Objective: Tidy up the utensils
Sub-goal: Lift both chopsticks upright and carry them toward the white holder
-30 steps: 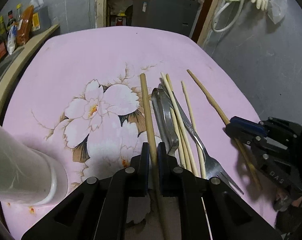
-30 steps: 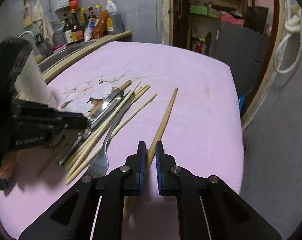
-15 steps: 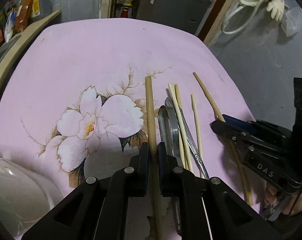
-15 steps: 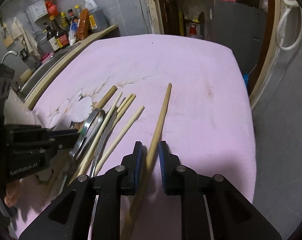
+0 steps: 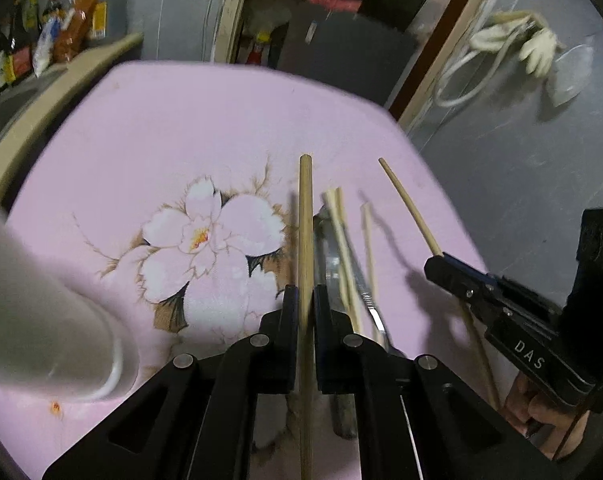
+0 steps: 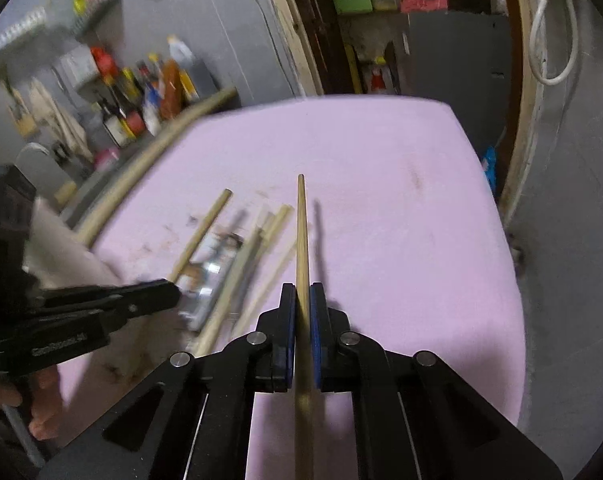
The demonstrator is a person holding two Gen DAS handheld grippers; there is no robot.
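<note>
My left gripper (image 5: pixel 306 294) is shut on a thick wooden chopstick (image 5: pixel 305 216) and holds it above the pink cloth (image 5: pixel 173 128). My right gripper (image 6: pixel 300 294) is shut on a thinner tapered wooden chopstick (image 6: pixel 301 232), lifted off the cloth; it also shows in the left wrist view (image 5: pixel 407 204). Between them lie several pale chopsticks (image 5: pixel 341 240), a metal spoon (image 5: pixel 327 252) and a fork handle (image 5: pixel 365 300). A white cylindrical holder (image 5: pixel 41 320) stands at the near left.
A wooden counter edge (image 6: pixel 169 136) with sauce bottles (image 6: pixel 141 92) runs along the left. The table's right edge (image 6: pixel 497 220) drops to a grey floor. A doorway with shelves (image 6: pixel 381 20) is behind.
Both grippers have lifted their chopsticks off the cloth. The right gripper closed tighter on its stick and tilted up. The white holder has come back into the left view.
</note>
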